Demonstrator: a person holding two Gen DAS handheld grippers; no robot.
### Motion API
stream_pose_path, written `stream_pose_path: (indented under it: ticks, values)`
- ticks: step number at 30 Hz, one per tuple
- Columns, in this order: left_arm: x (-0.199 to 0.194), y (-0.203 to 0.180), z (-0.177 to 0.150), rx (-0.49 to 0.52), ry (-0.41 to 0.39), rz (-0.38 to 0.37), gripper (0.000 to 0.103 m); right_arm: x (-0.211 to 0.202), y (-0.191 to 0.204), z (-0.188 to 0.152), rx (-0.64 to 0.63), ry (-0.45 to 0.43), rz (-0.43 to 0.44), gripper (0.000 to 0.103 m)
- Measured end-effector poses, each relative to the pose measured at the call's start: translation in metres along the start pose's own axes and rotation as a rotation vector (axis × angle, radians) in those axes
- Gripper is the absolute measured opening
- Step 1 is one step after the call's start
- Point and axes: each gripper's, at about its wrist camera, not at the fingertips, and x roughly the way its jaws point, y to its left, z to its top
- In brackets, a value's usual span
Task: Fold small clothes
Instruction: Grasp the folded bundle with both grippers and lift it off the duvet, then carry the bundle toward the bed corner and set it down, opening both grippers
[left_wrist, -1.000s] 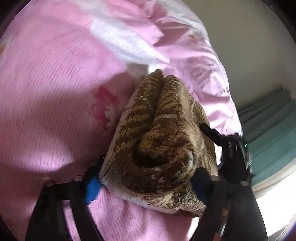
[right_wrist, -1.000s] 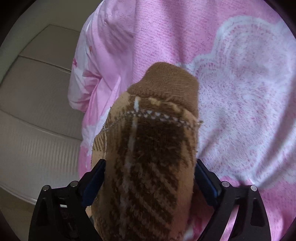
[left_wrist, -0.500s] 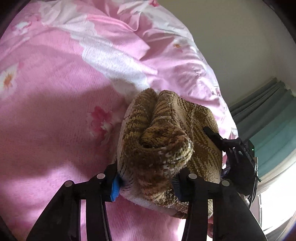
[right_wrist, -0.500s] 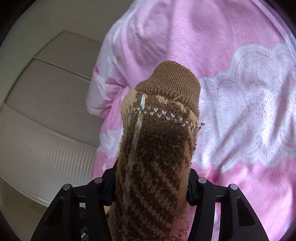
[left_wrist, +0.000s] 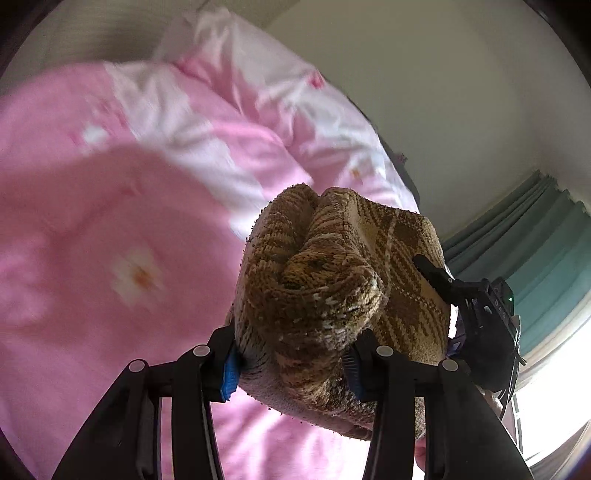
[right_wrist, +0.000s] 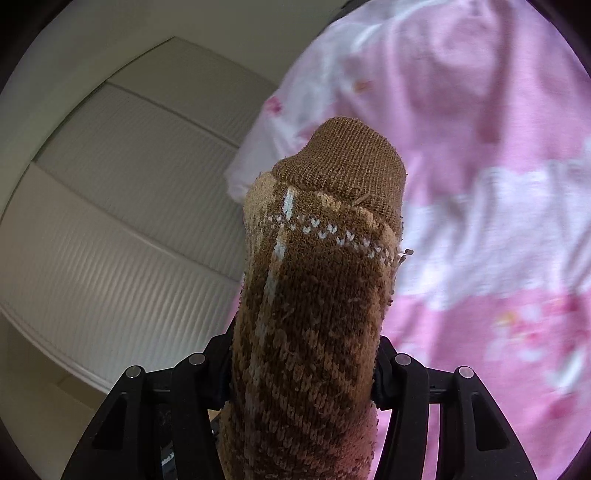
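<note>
Pink quilt (left_wrist: 110, 229) with white patches and small flowers, spread over the bed, filling most of the left wrist view and the right half of the right wrist view (right_wrist: 480, 184); blurred in both. Cream wall (left_wrist: 443, 92) behind the bed. Pale panelled cupboard doors (right_wrist: 110, 221) with ribbed faces on the left of the right wrist view. Teal curtain (left_wrist: 535, 240) at the right edge of the left wrist view, bright window light below it.

Held above the quilt, clear of it: 1 brown knitted sock (left_wrist: 325, 295), patterned in tan, dark brown and white, carried between both tools. In the left wrist view, bunched open cuff end facing the camera, fabric folded on itself into 2 thick ridges. In the right wrist view, same sock (right_wrist: 314, 314) seen lengthwise, plain brown toe cap pointing away, a row of small white stitches just behind the cap.

Left claw (left_wrist: 291, 365) clenched on the cuff end, both blue pads pressed into the knit, 1 on each side. Right claw (right_wrist: 303, 369) clenched on the other end, black fingers squeezing the fabric from both sides, pads hidden by the fluffy knit. Right claw also visible in the left wrist view (left_wrist: 454, 328), gripping the far end of the sock beside the curtain.
</note>
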Motion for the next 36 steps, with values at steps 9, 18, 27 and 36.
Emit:
stream_pose_path:
  ticks: [9,18,27,36]
  values:
    - [-0.091,0.098,0.102,0.02,-0.117,0.091,0.045,0.159,0.107,-0.008,-0.063,0.07,0.135,0.056]
    - [-0.112,0.189,0.174,-0.006,-0.149,0.173,0.045,0.301,0.147,-0.01,-0.062,0.139,0.174,0.056]
    - [-0.053,0.271,0.186,-0.077,-0.108,0.182,0.045,0.368,0.107,-0.024,-0.073,0.188,0.052,0.056]
    - [-0.029,0.296,0.169,-0.082,-0.103,0.165,0.051,0.391,0.075,-0.03,-0.107,0.223,-0.138,0.066]
